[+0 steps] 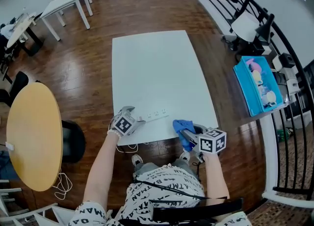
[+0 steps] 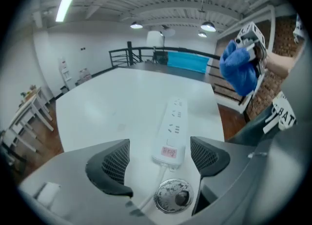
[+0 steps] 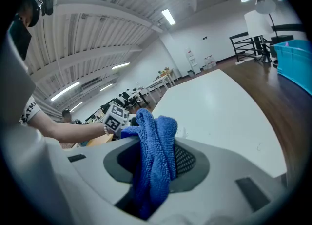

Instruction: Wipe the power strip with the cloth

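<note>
A white power strip [image 1: 154,115] [image 2: 173,132] lies on the white table [image 1: 157,73] near its front edge, its cord running off toward me. My left gripper [image 1: 128,118] [image 2: 161,158] hovers just above the strip's cord end, jaws wide apart, nothing between the pads. A blue cloth [image 1: 182,128] [image 3: 155,158] hangs bunched between the jaws of my right gripper [image 1: 189,134] [image 3: 156,163], which is shut on it at the table's front right corner. The same blue cloth [image 2: 239,70] shows at the upper right of the left gripper view.
A round wooden table [image 1: 33,134] and a black chair [image 1: 73,139] stand to my left. A blue bin [image 1: 257,85] with small items sits on the right beside a black railing [image 1: 289,58]. A round metal grommet [image 2: 173,195] sits in the tabletop under the left gripper.
</note>
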{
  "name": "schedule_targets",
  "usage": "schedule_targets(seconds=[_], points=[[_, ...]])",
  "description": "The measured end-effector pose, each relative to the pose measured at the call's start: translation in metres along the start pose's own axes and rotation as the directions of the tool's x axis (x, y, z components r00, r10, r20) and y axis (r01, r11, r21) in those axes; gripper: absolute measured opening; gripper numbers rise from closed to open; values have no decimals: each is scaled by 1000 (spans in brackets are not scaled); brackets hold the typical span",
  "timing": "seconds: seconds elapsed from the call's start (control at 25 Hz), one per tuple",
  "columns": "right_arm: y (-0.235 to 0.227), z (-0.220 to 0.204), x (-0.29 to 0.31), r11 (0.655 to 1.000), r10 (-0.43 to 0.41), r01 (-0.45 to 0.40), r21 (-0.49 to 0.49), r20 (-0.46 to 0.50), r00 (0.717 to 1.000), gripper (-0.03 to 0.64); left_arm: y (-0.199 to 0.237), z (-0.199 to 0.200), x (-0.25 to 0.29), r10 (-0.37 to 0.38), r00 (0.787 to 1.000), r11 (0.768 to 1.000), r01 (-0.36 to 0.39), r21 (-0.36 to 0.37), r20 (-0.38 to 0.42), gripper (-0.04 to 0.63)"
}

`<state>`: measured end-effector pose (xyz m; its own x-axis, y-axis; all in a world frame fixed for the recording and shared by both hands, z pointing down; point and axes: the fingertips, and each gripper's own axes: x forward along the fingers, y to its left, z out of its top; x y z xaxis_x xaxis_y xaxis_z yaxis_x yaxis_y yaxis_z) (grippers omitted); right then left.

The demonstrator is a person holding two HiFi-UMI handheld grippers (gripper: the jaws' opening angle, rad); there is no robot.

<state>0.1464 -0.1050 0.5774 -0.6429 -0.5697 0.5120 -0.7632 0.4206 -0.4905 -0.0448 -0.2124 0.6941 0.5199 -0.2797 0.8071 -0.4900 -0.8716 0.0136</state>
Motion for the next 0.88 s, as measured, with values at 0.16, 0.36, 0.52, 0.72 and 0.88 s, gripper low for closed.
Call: schedule_targets(seconds=[0.16,0.36,0.52,0.72,0.88], points=[[-10,8,5,999,-44,45,-5,34,998,138,17,22,-57,167,963,963,-113,-246,211,340],[-12,15,21,989,-116,119,-89,33,993,138,16,10,-121,377,874,863,-210,-460,308,174],[0,21,32,982,-115,119,-150,32,993,137,5,-3,-144,482,814,763,-209,-611,324,49],[10,23,33,970,-122,123,-210,16,992,135,-24,-3,-147,506,789,715,-159,-681,348,3],[13,17,29,967,-123,120,-226,-1,992,135,-49,6,-136,482,799,736,-145,-662,360,3]])
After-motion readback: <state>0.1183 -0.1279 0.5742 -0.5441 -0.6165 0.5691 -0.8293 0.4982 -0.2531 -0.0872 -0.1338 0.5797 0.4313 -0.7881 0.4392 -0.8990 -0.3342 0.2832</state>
